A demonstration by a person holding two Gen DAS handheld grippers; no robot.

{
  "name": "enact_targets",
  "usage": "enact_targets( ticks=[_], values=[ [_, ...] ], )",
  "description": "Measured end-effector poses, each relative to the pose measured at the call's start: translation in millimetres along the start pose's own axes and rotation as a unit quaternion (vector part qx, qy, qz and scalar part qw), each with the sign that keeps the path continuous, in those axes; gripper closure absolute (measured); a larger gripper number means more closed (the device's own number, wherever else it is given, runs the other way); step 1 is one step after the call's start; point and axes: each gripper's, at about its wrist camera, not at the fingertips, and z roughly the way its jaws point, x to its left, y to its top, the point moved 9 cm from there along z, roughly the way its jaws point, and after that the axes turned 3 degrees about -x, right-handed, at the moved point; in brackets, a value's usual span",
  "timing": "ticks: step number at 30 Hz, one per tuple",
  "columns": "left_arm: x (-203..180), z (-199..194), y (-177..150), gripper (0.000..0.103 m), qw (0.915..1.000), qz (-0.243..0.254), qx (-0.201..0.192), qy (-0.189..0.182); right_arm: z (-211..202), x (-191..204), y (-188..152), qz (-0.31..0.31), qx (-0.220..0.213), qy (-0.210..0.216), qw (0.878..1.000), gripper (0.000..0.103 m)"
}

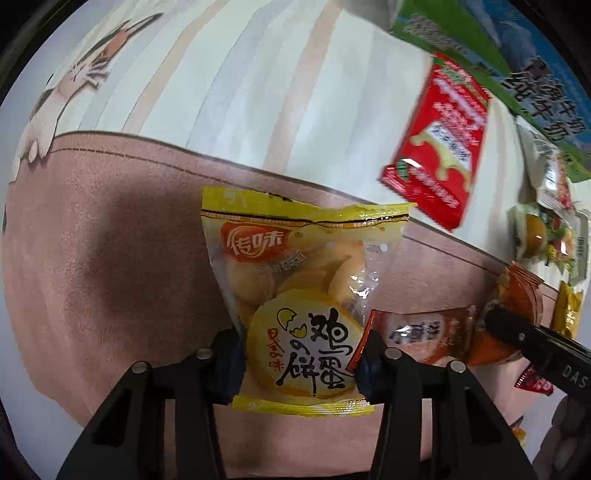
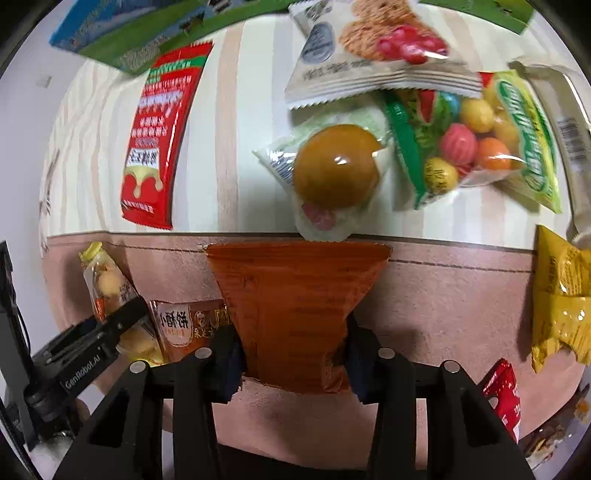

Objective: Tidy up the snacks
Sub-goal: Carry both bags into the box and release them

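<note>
My left gripper (image 1: 301, 360) is shut on a yellow egg-biscuit packet (image 1: 299, 288) and holds it over the pink mat (image 1: 110, 258). My right gripper (image 2: 295, 360) is shut on an orange-brown snack packet (image 2: 295, 310), its plain back facing the camera, also over the pink mat (image 2: 461, 295). In the right wrist view the left gripper (image 2: 92, 343) with the yellow packet (image 2: 107, 291) is at the lower left, beside another orange pastry packet (image 2: 184, 328). In the left wrist view the right gripper's finger (image 1: 535, 343) lies across an orange packet (image 1: 517, 295).
On the striped cloth (image 2: 229, 129) beyond the mat lie a red packet (image 2: 159, 140), a bun in clear wrap (image 2: 332, 166), a candy bag (image 2: 472, 140), a cookie packet (image 2: 369, 48) and a green-blue box (image 2: 129, 33). A yellow bag (image 2: 561, 295) and a small red packet (image 2: 506, 391) lie at right.
</note>
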Motion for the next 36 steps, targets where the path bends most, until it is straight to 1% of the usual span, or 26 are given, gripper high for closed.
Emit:
enact_targets(
  ticks=[2, 5, 7, 9, 12, 13, 14, 16, 18, 19, 21, 22, 23, 24, 25, 27, 31, 34, 36],
  values=[
    [-7, -13, 1, 0.059, 0.9999, 0.003, -0.007, -0.009, -16, -8, 0, 0.005, -0.010, 0.010, 1.000, 0.056],
    [-22, -44, 9, 0.059, 0.9990, 0.007, -0.026, -0.035, -42, -4, 5, 0.009, -0.025, 0.036, 0.999, 0.057],
    [-38, -67, 16, 0.059, 0.9977, 0.018, -0.042, -0.050, -72, -3, 11, 0.010, -0.044, 0.062, 0.997, 0.057],
    [-52, -92, 24, 0.059, 0.9956, 0.030, -0.060, -0.065, -97, -1, 18, 0.013, -0.058, 0.079, 0.995, 0.057],
    [-78, -132, 44, 0.059, 0.9909, 0.049, -0.086, -0.091, -148, -2, 45, 0.016, -0.098, 0.106, 0.989, 0.057],
    [-83, -144, 63, 0.059, 0.9887, 0.059, -0.095, -0.100, -162, 0, 54, 0.016, -0.110, 0.109, 0.988, 0.057],
    [-89, -150, 69, 0.059, 0.9867, 0.066, -0.104, -0.106, -177, 0, 67, 0.015, -0.123, 0.111, 0.986, 0.057],
    [-105, -174, 95, 0.059, 0.9825, 0.078, -0.120, -0.119, -205, 2, 94, 0.015, -0.148, 0.112, 0.983, 0.057],
    [-118, -191, 120, 0.059, 0.9796, 0.088, -0.133, -0.123, -228, -2, 120, 0.011, -0.170, 0.097, 0.981, 0.057],
    [-124, -200, 137, 0.059, 0.9782, 0.097, -0.143, -0.116, -241, -9, 138, 0.009, -0.184, 0.082, 0.979, 0.057],
    [-131, -205, 162, 0.059, 0.9767, 0.111, -0.156, -0.097, -252, -20, 165, 0.007, -0.195, 0.061, 0.979, 0.057],
    [-137, -207, 179, 0.059, 0.9764, 0.119, -0.158, -0.085, -256, -25, 179, 0.009, -0.198, 0.050, 0.979, 0.057],
    [-140, -202, 186, 0.059, 0.9766, 0.125, -0.157, -0.077, -258, -31, 194, 0.011, -0.196, 0.040, 0.980, 0.057],
    [-144, -198, 202, 0.059, 0.9771, 0.131, -0.154, -0.067, -259, -37, 208, 0.014, -0.194, 0.032, 0.980, 0.057],
    [-148, -193, 219, 0.059, 0.9781, 0.136, -0.148, -0.054, -259, -41, 217, 0.018, -0.192, 0.025, 0.981, 0.057],
    [-148, -180, 245, 0.059, 0.9808, 0.138, -0.133, -0.038, -254, -50, 249, 0.024, -0.183, 0.008, 0.983, 0.057],
    [-147, -143, 295, 0.059, 0.9864, 0.135, -0.093, -0.012, -235, -68, 303, 0.032, -0.165, -0.028, 0.985, 0.057],
    [-145, -113, 322, 0.059, 0.9892, 0.129, -0.071, 0.005, -219, -82, 337, 0.038, -0.154, -0.057, 0.986, 0.057],
    [-142, -90, 337, 0.059, 0.9905, 0.127, -0.051, 0.014, -208, -91, 354, 0.045, -0.143, -0.067, 0.986, 0.057]
  ],
)
